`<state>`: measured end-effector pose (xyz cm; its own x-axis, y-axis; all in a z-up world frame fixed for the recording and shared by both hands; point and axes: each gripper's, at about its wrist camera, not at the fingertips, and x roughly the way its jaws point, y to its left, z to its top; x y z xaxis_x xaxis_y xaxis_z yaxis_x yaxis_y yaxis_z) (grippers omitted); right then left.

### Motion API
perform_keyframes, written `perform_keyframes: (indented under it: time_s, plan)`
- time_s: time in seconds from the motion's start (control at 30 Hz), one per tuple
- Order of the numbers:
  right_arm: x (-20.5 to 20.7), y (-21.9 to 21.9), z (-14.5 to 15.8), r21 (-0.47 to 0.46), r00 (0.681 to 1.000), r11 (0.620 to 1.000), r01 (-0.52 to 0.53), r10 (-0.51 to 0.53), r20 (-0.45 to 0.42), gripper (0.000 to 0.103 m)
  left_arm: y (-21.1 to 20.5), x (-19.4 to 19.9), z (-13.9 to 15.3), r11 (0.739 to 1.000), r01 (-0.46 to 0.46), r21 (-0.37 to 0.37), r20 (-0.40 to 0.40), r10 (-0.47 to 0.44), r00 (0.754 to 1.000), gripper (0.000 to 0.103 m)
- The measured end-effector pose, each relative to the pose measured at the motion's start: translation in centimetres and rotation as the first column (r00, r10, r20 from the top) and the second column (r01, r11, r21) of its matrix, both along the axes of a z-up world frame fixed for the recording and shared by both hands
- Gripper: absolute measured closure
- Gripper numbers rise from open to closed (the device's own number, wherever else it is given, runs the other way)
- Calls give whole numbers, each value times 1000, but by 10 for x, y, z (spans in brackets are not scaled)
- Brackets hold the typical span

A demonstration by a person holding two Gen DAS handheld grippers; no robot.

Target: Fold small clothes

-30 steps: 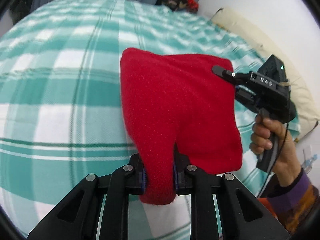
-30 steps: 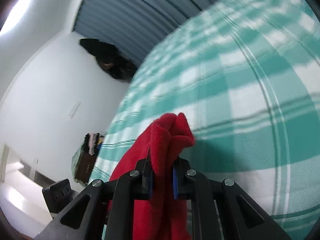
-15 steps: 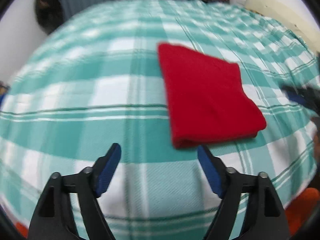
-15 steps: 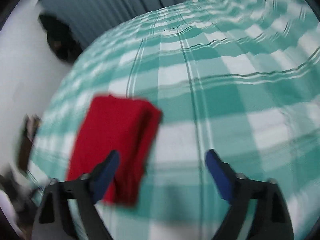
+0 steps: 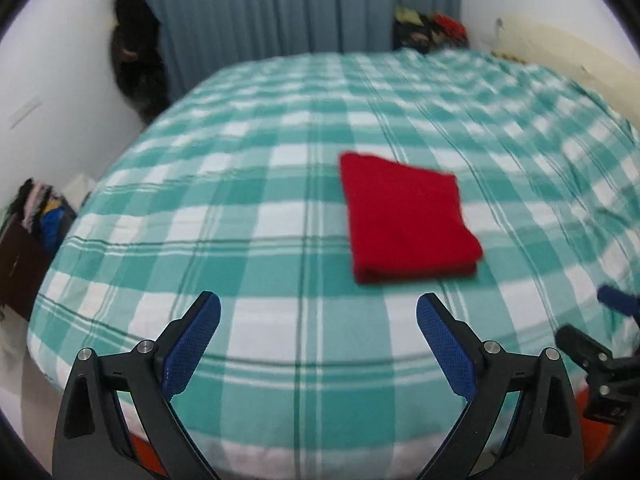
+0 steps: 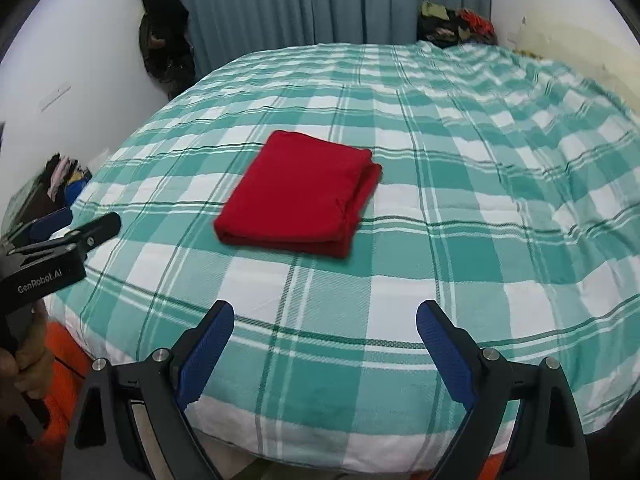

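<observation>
cloth: folded red fleece garment (image 6: pixel 298 196) flat on my teal-white checked bedspread (image 6: pixel 460 216)
left gripper (image 5: pixel 318 320): jaws just spread, nothing between
right gripper (image 6: pixel 325 330): jaws spread wide, nothing between

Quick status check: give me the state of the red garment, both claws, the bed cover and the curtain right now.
Red garment: folded into a flat rectangle, lying on the bed, nothing touching it.
Left claw: open, jaws just opened, nothing between them.
Right claw: open, empty, clear of the garment.
Checked bed cover: spread out, lightly rumpled toward the far right.
Curtain: drawn closed.
</observation>
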<state>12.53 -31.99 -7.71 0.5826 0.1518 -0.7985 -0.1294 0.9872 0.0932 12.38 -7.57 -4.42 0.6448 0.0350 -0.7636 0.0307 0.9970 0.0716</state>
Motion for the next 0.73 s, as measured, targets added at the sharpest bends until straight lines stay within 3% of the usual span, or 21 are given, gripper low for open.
perform_keyframes:
  time_s: [0.33, 0.6, 0.73]
  plan:
    - [-25, 18, 22, -112, 999, 994, 0, 6, 48, 11, -3, -25, 9, 1000, 0, 26, 2, 0, 1000, 4]
    - [-30, 18, 23, -106, 999, 994, 3, 2, 47, 11, -1, -28, 7, 1000, 11, -23, -30, -12, 999, 4]
    - [-31, 18, 23, -92, 999, 996, 7, -2, 49, 11, -5, -34, 10, 999, 34, -42, -8, -34, 999, 4]
